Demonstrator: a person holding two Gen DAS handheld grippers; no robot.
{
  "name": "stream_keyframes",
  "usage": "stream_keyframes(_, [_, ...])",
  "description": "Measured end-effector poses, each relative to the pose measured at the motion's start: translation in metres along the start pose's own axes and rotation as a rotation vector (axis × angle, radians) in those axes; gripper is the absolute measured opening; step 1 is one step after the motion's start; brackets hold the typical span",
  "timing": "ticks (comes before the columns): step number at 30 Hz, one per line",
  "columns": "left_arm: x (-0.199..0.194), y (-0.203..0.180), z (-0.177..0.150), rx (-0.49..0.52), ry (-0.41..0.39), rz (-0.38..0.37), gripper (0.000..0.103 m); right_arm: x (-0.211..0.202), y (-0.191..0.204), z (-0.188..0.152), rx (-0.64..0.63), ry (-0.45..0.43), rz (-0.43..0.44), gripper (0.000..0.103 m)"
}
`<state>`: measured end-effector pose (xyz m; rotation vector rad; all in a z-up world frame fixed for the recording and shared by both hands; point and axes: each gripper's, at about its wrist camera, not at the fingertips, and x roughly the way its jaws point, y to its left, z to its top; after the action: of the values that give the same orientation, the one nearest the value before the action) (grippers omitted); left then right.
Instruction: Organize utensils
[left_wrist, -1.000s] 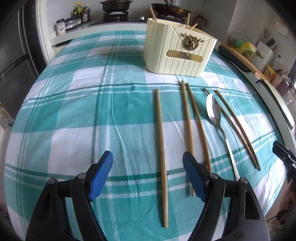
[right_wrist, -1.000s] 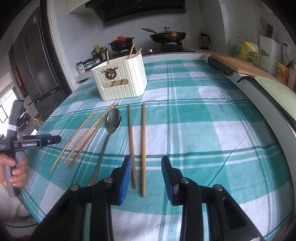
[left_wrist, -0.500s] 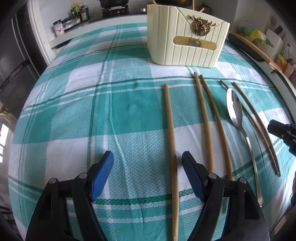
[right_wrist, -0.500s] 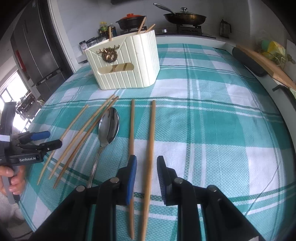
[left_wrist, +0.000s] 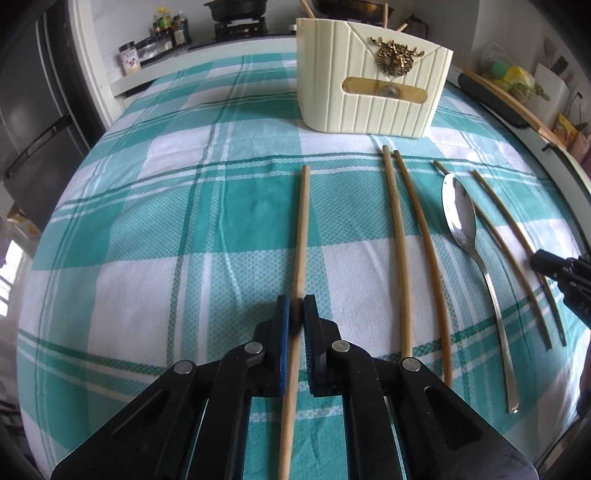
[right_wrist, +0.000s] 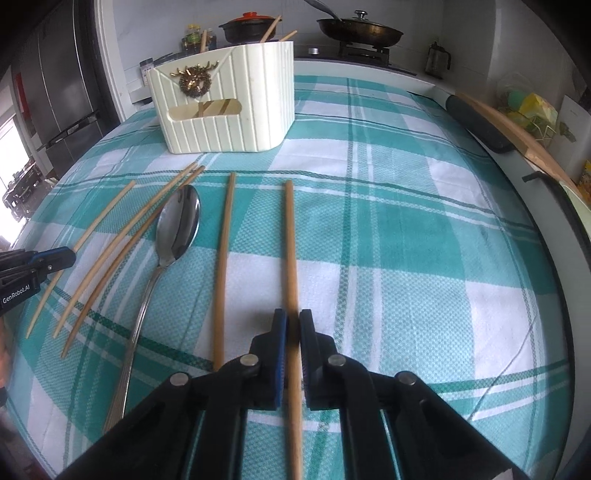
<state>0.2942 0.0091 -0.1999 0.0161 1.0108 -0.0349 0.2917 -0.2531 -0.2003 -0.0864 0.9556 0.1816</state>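
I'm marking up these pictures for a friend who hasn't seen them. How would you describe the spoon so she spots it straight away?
Start at the cream ribbed box standing on the teal checked cloth. In front of it lies a row of wooden chopsticks, all pointing toward the box. The spoon lies among them with its bowl nearest the box, and it is the only shiny metal piece there.

Six chopsticks (right_wrist: 225, 254) and one spoon (right_wrist: 177, 225) lie on the cloth (right_wrist: 388, 240); one holder (right_wrist: 229, 99) stands there; two tongs (left_wrist: 295, 314).
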Motion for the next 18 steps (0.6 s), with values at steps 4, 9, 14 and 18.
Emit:
stream_keyframes(4, [-0.01, 0.011, -0.014, -0.046, 0.005, 0.001, 0.006, -0.011, -0.01, -0.015, 0.024, 0.009, -0.02, 0.007])
stream_keyframes(9, [-0.025, 0.02, -0.036, -0.056, 0.022, -0.023, 0.006, -0.029, -0.017, -0.039, 0.038, 0.039, -0.026, 0.007])
stream_keyframes(14, [-0.033, 0.02, -0.043, -0.028, 0.038, -0.062, 0.032, -0.038, -0.021, -0.048, 0.06, 0.056, 0.004, 0.008])
stream_keyframes(18, [-0.04, 0.021, -0.035, 0.008, 0.014, -0.08, 0.051, -0.038, -0.025, -0.041, 0.086, 0.059, 0.033, 0.027])
